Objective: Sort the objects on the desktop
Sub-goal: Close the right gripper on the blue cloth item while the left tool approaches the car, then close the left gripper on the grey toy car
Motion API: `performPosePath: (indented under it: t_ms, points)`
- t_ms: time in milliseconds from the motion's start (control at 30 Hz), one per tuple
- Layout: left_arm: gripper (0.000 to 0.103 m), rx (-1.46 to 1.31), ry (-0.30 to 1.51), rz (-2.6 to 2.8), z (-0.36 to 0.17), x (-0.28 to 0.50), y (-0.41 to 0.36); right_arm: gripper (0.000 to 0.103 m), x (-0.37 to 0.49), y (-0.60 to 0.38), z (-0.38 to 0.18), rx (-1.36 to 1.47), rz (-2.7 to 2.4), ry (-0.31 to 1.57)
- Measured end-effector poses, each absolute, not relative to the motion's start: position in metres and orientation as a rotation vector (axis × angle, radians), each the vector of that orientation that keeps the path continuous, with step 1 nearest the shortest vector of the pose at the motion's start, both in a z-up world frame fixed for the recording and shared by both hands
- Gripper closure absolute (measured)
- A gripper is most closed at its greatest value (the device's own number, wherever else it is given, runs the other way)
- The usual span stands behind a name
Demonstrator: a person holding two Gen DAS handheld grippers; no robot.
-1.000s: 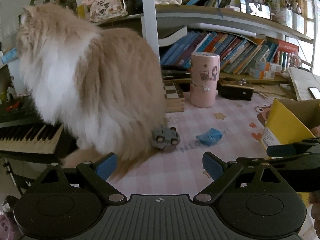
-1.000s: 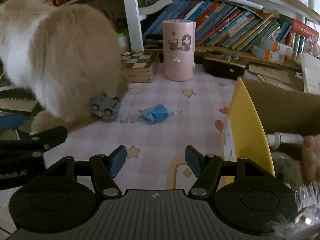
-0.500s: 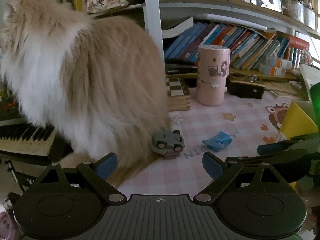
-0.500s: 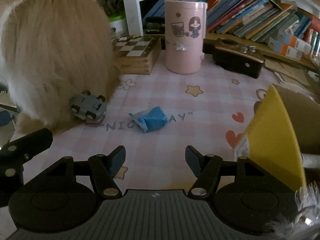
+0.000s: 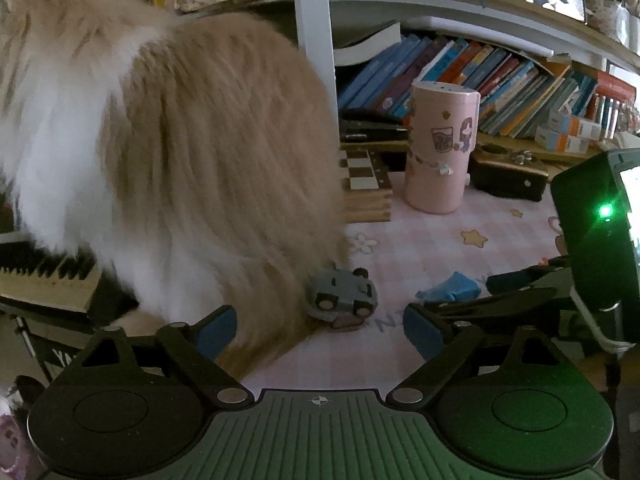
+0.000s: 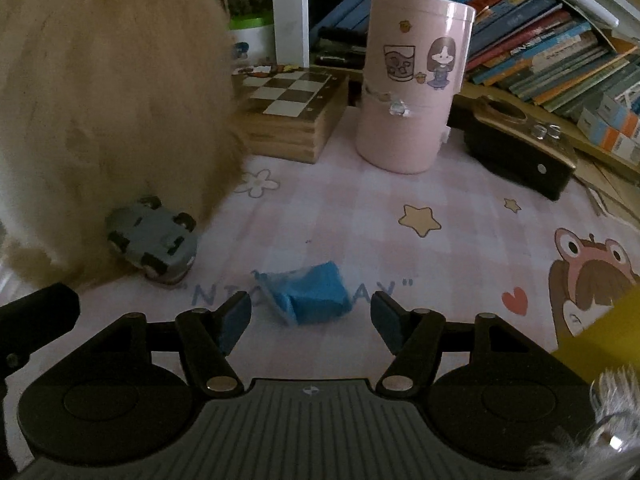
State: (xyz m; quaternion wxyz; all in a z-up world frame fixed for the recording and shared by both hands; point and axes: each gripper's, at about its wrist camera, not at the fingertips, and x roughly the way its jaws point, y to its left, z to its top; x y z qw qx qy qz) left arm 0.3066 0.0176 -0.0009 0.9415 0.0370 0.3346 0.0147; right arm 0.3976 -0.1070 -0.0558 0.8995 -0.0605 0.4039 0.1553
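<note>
A: Two grippers, both jaws wide, nothing held. Right gripper point(image 6: 310, 320) sits low over the counter point(image 6: 460, 264), blue crumpled packet point(image 6: 310, 296) just ahead between its fingertips.

B: Left gripper point(image 5: 320, 326)?

A: Jaws spread too, facing a grey toy car point(image 5: 342, 294) lying against the fluffy cat point(image 5: 180, 160). Pink cartoon canister point(image 6: 412, 88) stands behind, chessboard box point(image 6: 292, 112) beside it.

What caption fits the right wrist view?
Open right gripper nears blue packet; grey toy car beside fluffy cat.
</note>
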Motion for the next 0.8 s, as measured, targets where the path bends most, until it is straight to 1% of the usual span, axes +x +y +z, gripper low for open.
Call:
performPosePath:
  t_ms: [33, 67, 100, 167, 200, 233, 300, 500, 800]
  points:
    - [0.015, 0.074, 0.687, 0.03, -0.002, 0.308, 0.017, 0.039, 0.399, -0.107, -0.057, -0.126, 0.326, 0.838]
    - [0.016, 0.073, 0.691, 0.029, -0.003, 0.309, 0.017, 0.043, 0.401, -0.106, -0.059, -0.129, 0.333, 0.843]
    - [0.018, 0.072, 0.694, 0.025, -0.004, 0.311, 0.016, 0.046, 0.402, -0.106, -0.06, -0.13, 0.341, 0.85]
    - [0.022, 0.077, 0.699, 0.021, -0.006, 0.313, 0.014, 0.062, 0.404, -0.107, -0.063, -0.123, 0.354, 0.859]
    - [0.027, 0.079, 0.701, 0.019, -0.008, 0.314, 0.014, 0.065, 0.403, -0.107, -0.062, -0.121, 0.355, 0.851]
    - [0.033, 0.082, 0.705, 0.016, -0.009, 0.315, 0.013, 0.066, 0.403, -0.107, -0.06, -0.117, 0.357, 0.847]
    - [0.036, 0.084, 0.716, 0.012, -0.013, 0.32, 0.011, 0.066, 0.4, -0.11, -0.055, -0.11, 0.344, 0.823]
    - [0.036, 0.141, 0.728, 0.001, -0.029, 0.337, 0.0, 0.067, 0.39, -0.12, -0.031, -0.128, 0.307, 0.726]
    - [0.036, 0.207, 0.742, 0.019, -0.046, 0.37, -0.011, 0.067, 0.379, -0.132, -0.014, -0.05, 0.302, 0.702]
